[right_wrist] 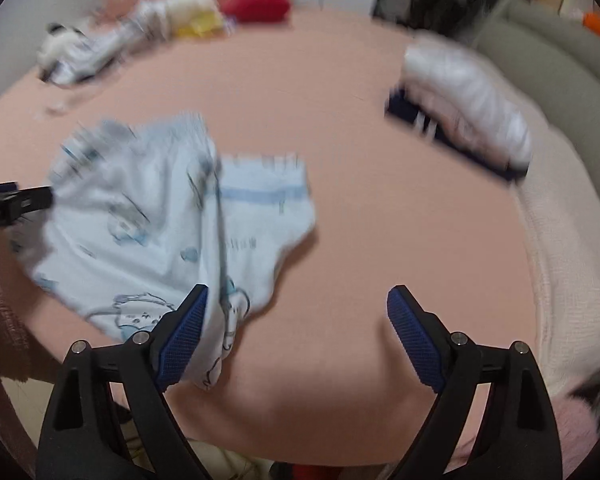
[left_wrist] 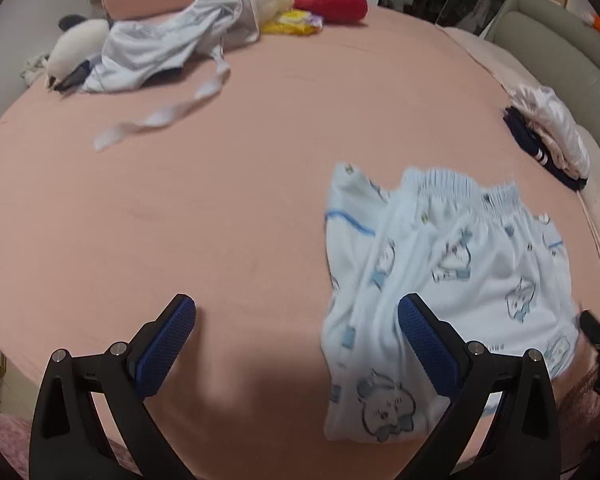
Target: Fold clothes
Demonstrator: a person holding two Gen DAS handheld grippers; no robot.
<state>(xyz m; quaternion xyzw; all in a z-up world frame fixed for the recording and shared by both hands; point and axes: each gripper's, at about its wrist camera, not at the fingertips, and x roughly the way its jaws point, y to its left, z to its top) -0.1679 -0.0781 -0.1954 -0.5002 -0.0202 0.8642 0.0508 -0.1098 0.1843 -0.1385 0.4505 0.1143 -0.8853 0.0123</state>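
Observation:
A pale blue pair of cartoon-print shorts (left_wrist: pixel 440 276) lies crumpled on the pink bed sheet (left_wrist: pixel 228 208). My left gripper (left_wrist: pixel 296 312) is open and empty; its right finger overlaps the shorts' left part. In the right wrist view the shorts (right_wrist: pixel 148 216) lie at the left. My right gripper (right_wrist: pixel 296 300) is open, and its left finger (right_wrist: pixel 184 340) is against the shorts' near edge. Whether it touches the cloth is unclear. The view is blurred by motion.
A pile of unfolded pale clothes (left_wrist: pixel 168 44) with a loose strap lies at the far left, beside plush toys (left_wrist: pixel 332 2). A stack of folded clothes (left_wrist: pixel 548 136) sits at the right edge, also in the right wrist view (right_wrist: pixel 464 108). A grey headboard (left_wrist: pixel 560 52) runs along the right.

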